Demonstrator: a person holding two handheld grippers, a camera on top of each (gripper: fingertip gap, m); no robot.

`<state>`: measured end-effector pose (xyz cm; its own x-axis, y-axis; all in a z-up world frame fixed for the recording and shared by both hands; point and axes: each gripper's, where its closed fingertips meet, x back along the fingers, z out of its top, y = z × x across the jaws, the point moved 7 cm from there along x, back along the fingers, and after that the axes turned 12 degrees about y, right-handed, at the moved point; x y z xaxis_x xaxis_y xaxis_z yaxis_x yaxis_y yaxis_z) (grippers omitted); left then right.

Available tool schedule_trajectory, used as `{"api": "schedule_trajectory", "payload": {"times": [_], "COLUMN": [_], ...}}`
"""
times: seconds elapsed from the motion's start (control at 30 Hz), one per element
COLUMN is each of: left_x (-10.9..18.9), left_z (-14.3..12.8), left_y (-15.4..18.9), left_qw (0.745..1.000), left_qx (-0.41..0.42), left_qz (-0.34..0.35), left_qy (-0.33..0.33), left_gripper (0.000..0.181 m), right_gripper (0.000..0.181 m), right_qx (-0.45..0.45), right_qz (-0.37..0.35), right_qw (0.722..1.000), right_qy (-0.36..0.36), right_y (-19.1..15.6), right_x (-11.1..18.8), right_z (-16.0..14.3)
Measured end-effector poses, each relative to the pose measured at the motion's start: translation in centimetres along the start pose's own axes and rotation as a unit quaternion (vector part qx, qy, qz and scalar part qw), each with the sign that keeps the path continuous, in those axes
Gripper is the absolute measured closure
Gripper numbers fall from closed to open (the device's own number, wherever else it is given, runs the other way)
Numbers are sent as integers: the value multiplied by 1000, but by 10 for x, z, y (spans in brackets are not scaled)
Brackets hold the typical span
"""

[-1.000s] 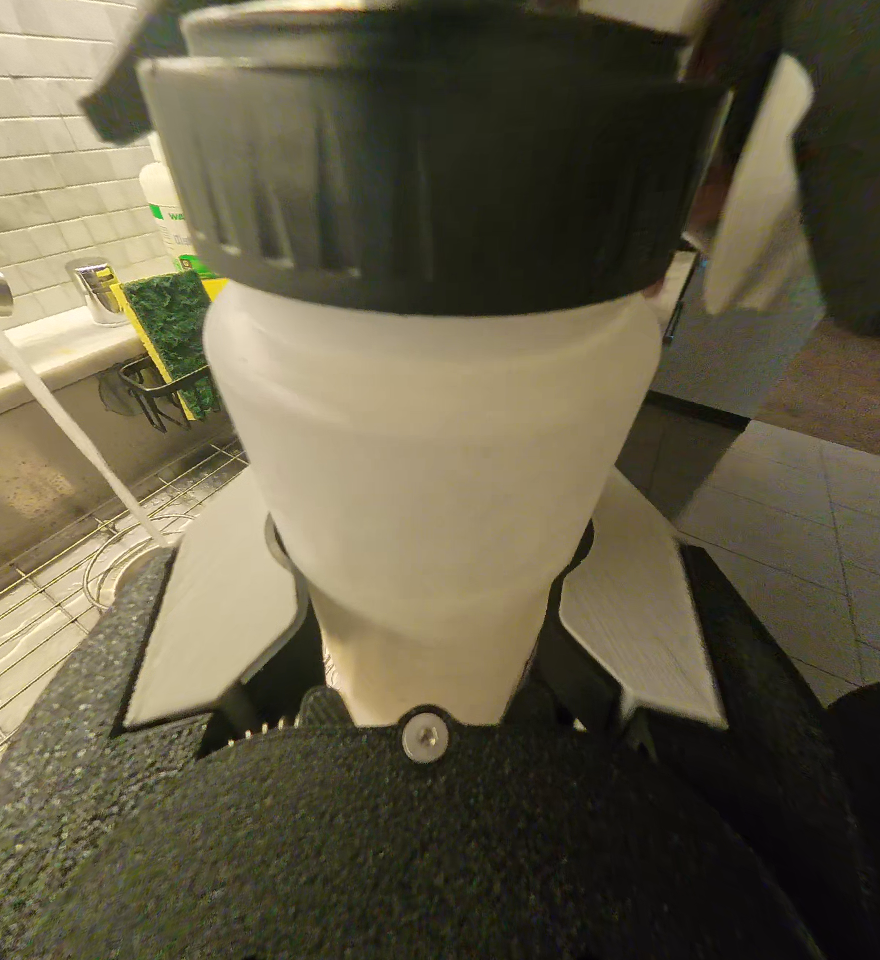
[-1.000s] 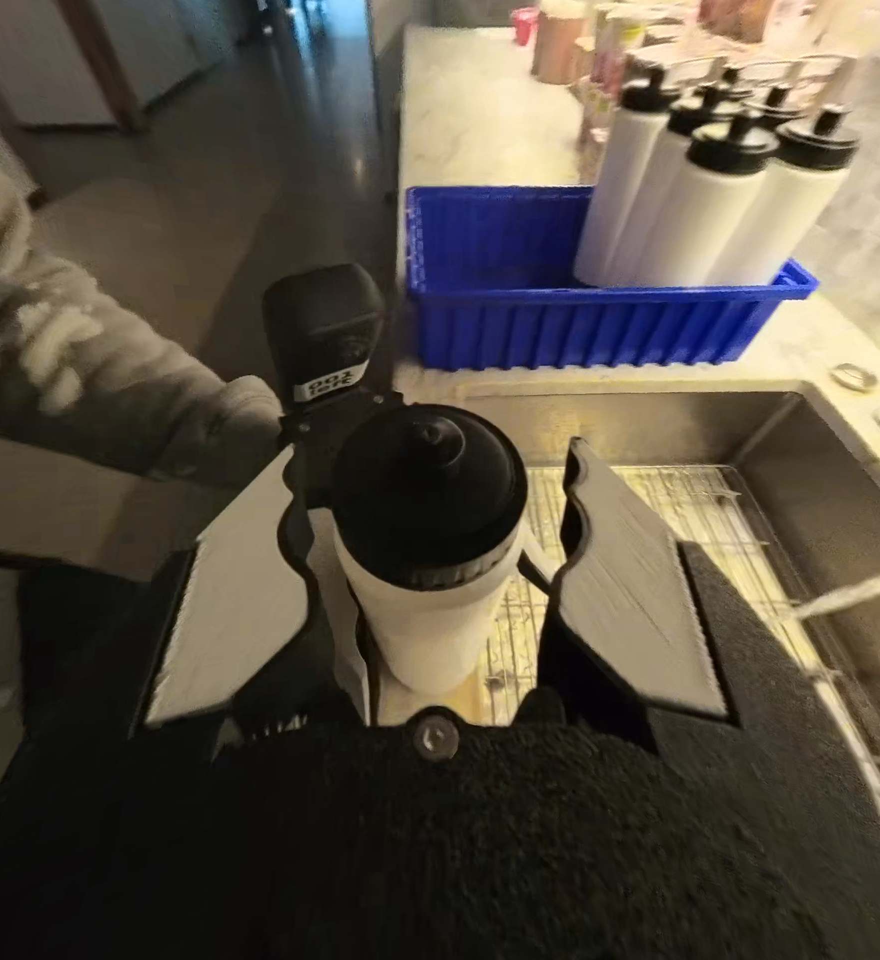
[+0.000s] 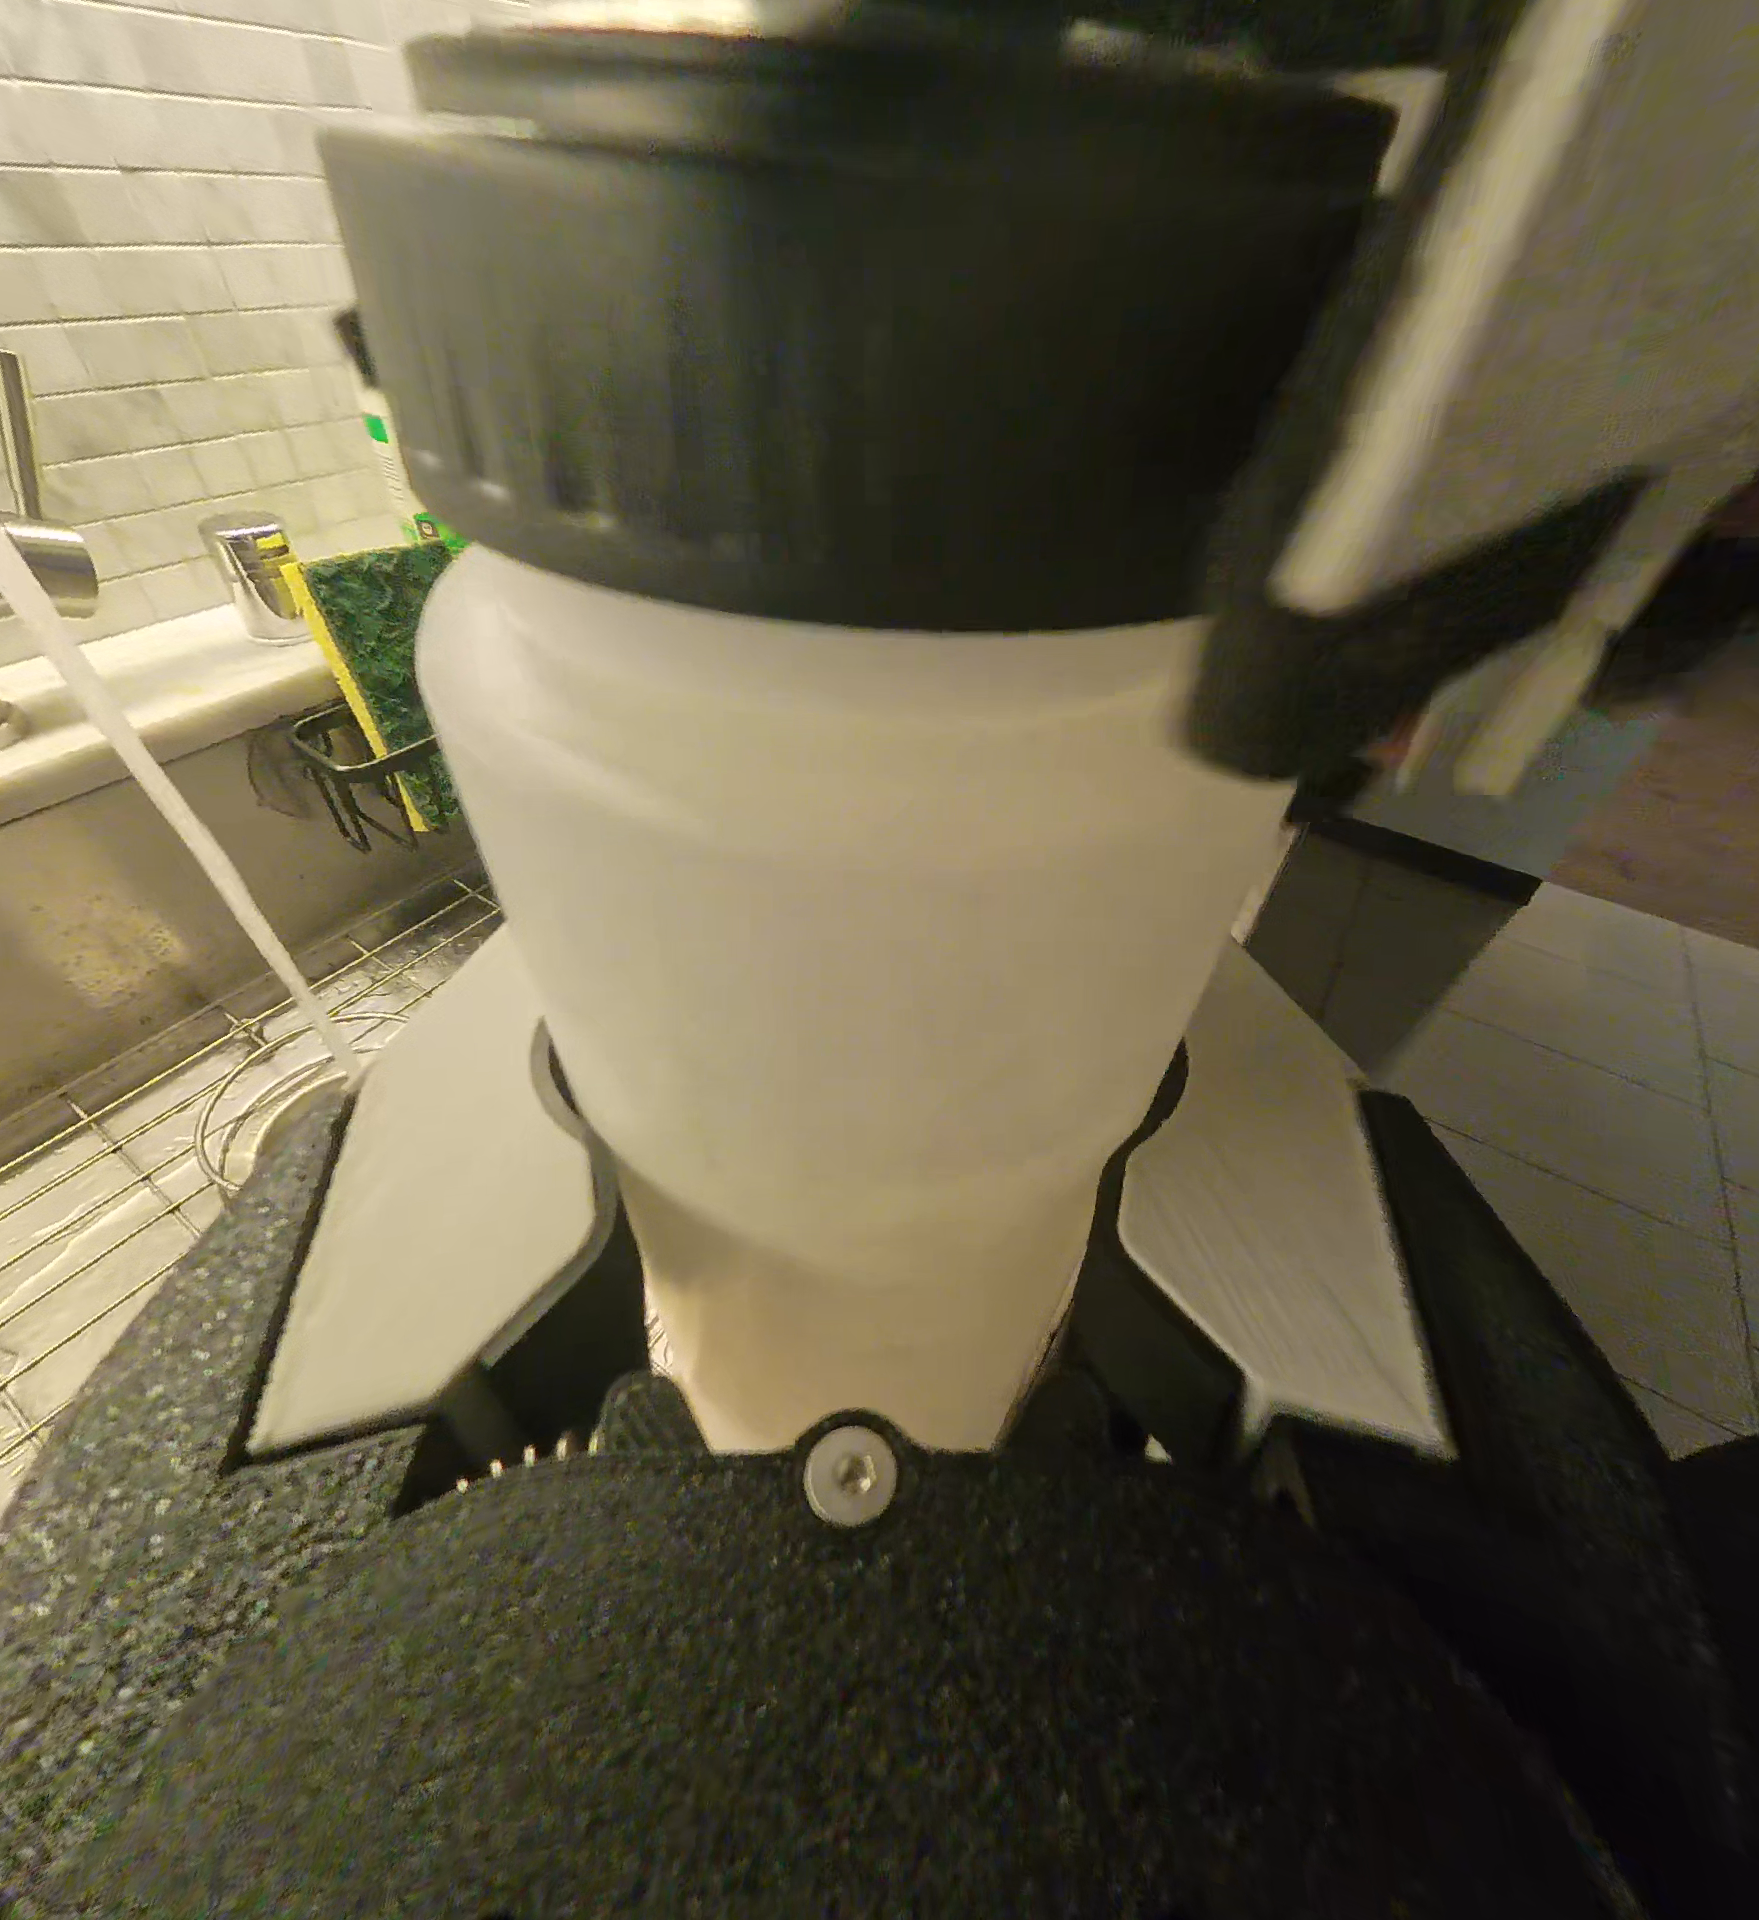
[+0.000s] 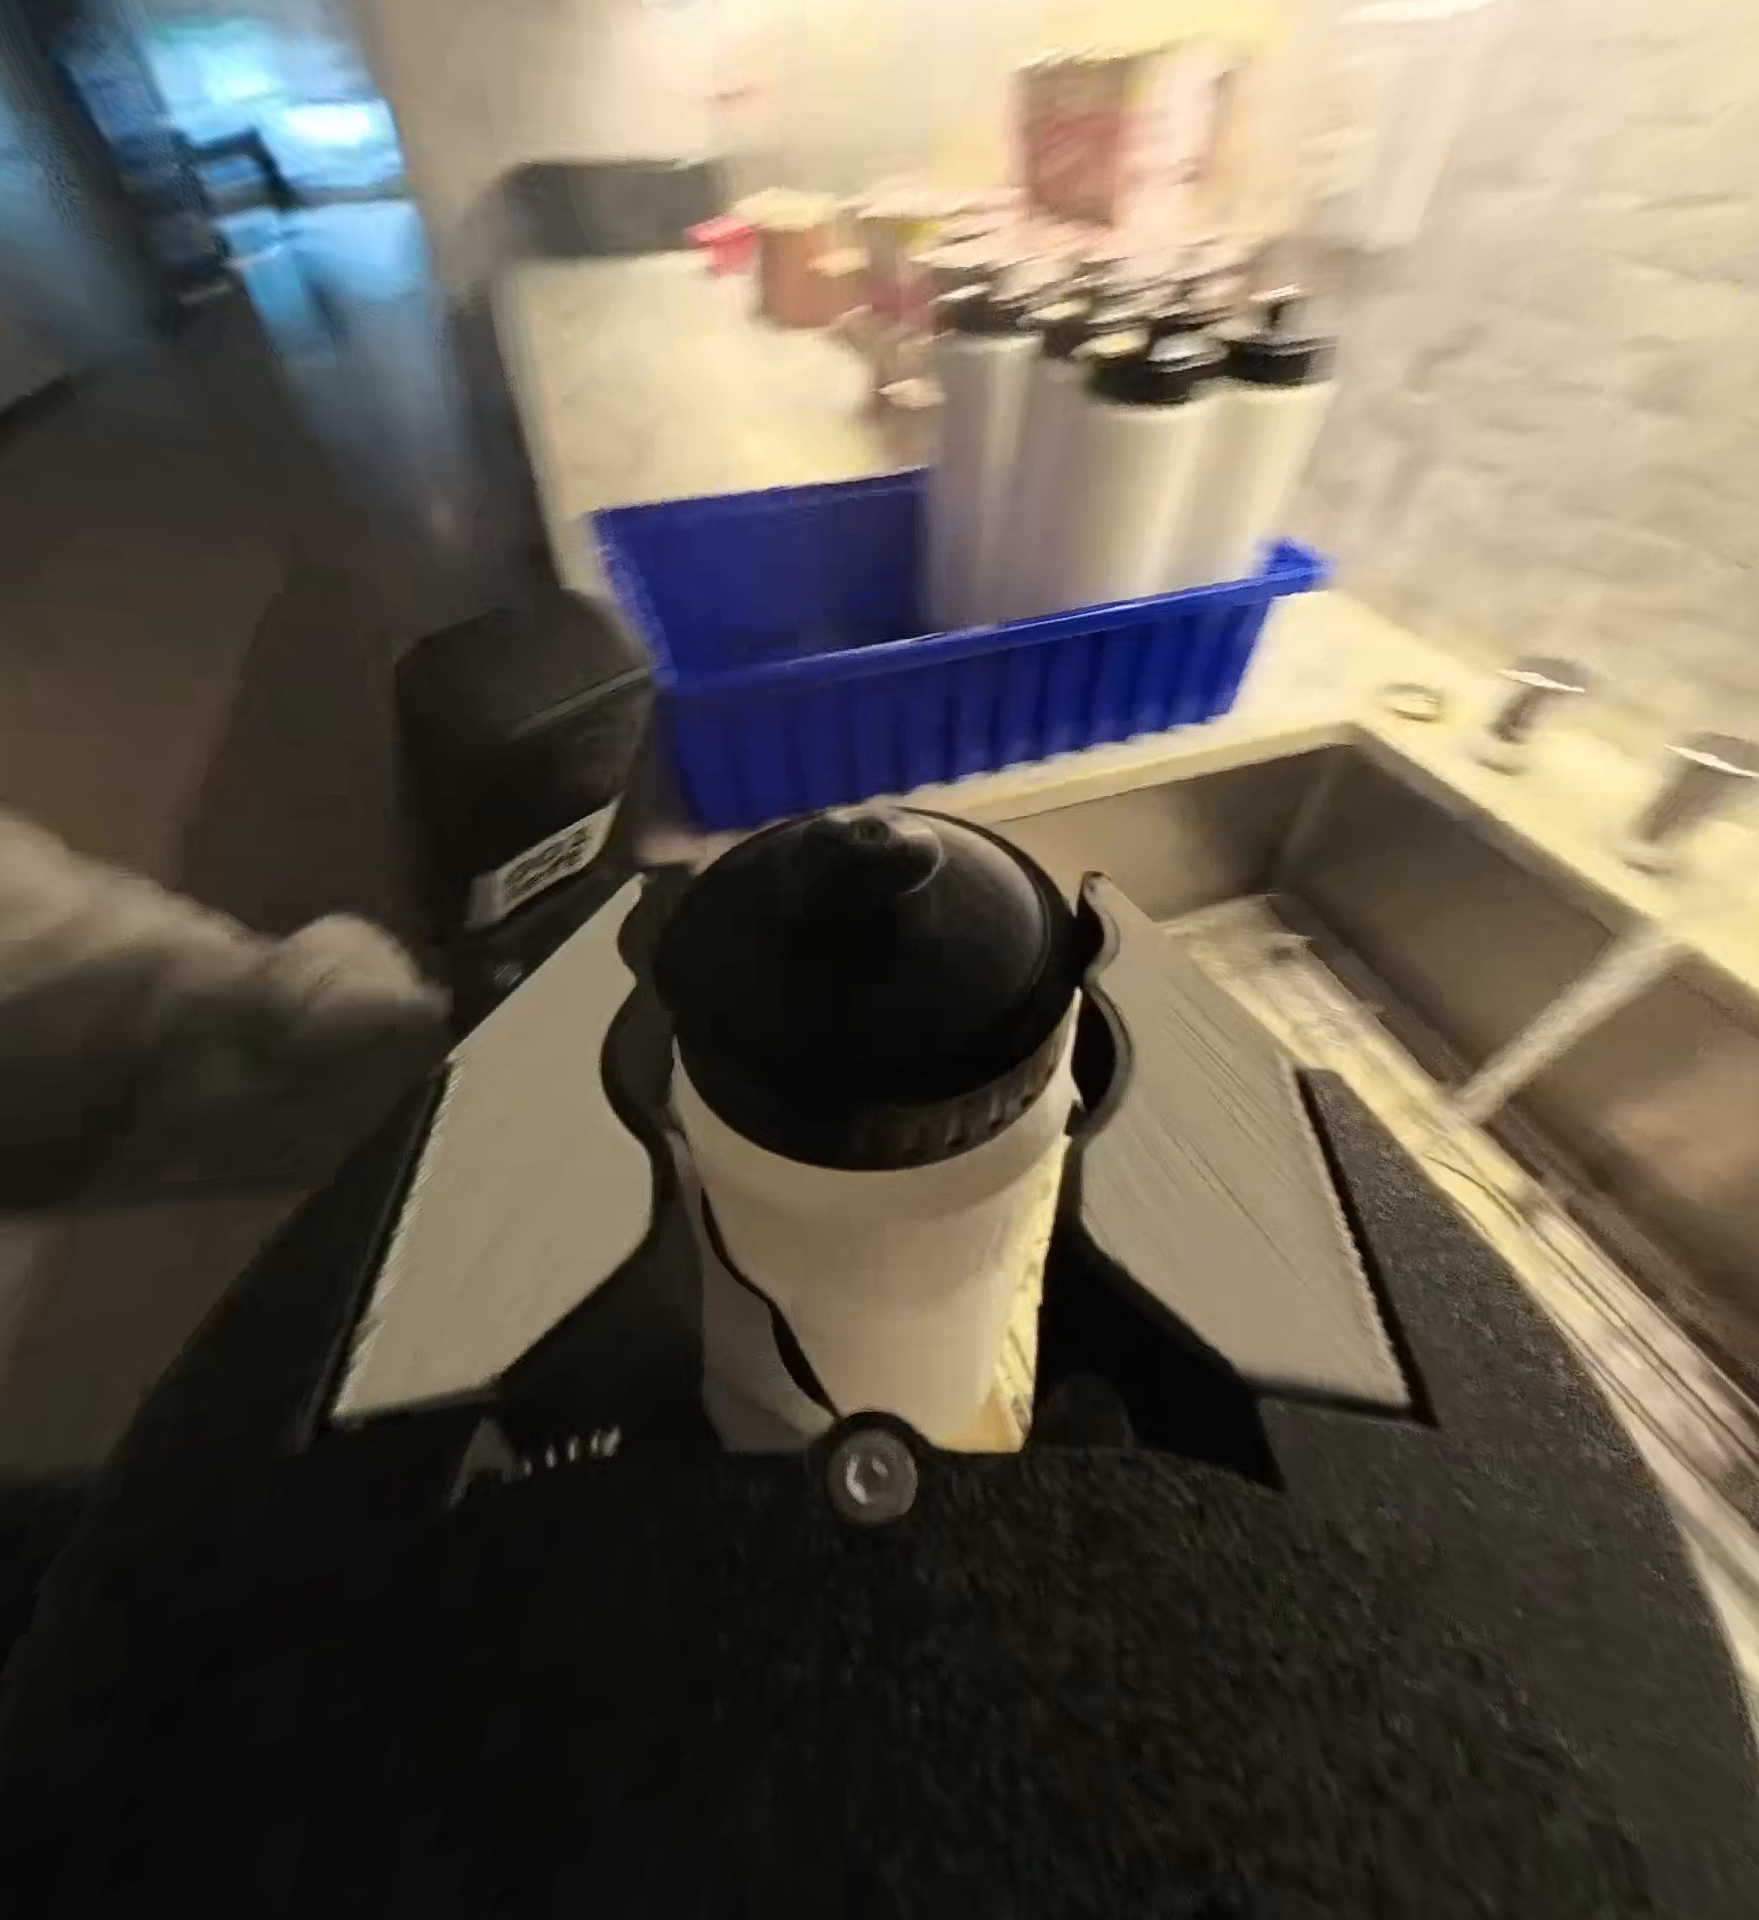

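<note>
Since a second ago, the right gripper (image 4: 864,914) has closed in. Its two fingers were apart and now press on the sides of the black ribbed screw cap (image 3: 854,364). The left gripper (image 3: 859,1049) is clamped on the cloudy white plastic bottle (image 3: 833,883), low on its body. The bottle stands upright over the front edge of the steel sink (image 3: 75,935). A thin stream of water (image 3: 179,810) runs just beside it. A blue plastic crate (image 4: 958,707) sits at the sink's far edge.

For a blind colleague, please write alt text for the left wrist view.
The left gripper clamps the body of a translucent white plastic bottle with a ribbed black screw cap, and the right gripper reaches the cap. Behind, a thin water stream falls into a steel sink beside a green sponge.
</note>
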<state>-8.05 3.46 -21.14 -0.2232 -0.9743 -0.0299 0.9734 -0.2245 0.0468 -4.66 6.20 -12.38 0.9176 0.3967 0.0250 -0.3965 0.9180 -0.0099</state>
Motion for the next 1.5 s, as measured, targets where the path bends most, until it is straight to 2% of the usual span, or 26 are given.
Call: {"api": "schedule_trajectory", "payload": {"times": [0.1,0.17,0.23,0.33,0.43,0.47,0.53,0.6,0.7,0.8,0.9,0.93,1.0,1.07,1.1,1.17,1.23,1.3,1.37,1.43,1.5], "left_x": [-1,-1,-1,-1,0,0,0,0,0,-1,-1,-2,-1,-1,-2,-2,-2,-1,-1,-1,0], "left_z": [0,0,0,0,0,1,1,1,1,1,0,0,0,0,0,0,0,0,0,0,0], "left_y": [1,1,1,1,2,2,2,2,3,3,4,4,4,4,4,4,4,4,4,4,4], "left_qw": [1000,1000,1000,1000,1000,1000,1000,1000,1000,1000,1000,1000,1000,1000,1000,1000,1000,1000,999,999,999], "left_qx": [1,2,4,5,6,6,7,8,10,11,11,11,12,13,14,15,16,16,18,18,19], "left_qz": [7,7,4,-4,-16,-20,-27,-29,-25,-14,-2,-1,-3,-5,-8,-15,-22,-27,-31,-33,-31], "left_qy": [5,9,5,2,-1,-3,-6,-6,-5,-2,3,5,6,4,4,2,2,0,-1,-1,0], "left_gripper": [77,77,77,77,77,76,77,77,77,77,72,77,77,77,77,77,76,76,77,77,77], "right_gripper": [105,104,96,91,90,96,102,104,105,105,105,105,105,103,96,97,94,93,97,104,104], "right_qx": [7,27,28,35,19,13,4,5,1,0,-1,5,7,2,1,3,8,-5,1,34,28], "right_qz": [-195,-239,-176,6,152,200,251,256,178,22,-172,-216,-242,-183,-139,-13,104,188,233,225,202], "right_qw": [981,971,984,999,987,978,965,963,983,1000,985,976,970,983,990,1000,994,981,969,970,977], "right_qy": [20,-4,-3,-5,-46,-63,-82,-80,-43,1,22,16,-1,-16,-16,-12,-28,-50,-77,-80,-63], "right_y": [-14,-19,-16,-2,17,18,17,17,12,0,-15,-19,-22,-16,-9,3,14,17,14,14,12], "right_x": [-1,-4,-2,6,3,1,-3,-4,0,5,4,3,2,4,8,13,14,9,3,-1,0], "right_z": [-3,-3,1,9,13,11,9,9,6,2,0,0,1,3,7,14,16,17,14,10,9]}}
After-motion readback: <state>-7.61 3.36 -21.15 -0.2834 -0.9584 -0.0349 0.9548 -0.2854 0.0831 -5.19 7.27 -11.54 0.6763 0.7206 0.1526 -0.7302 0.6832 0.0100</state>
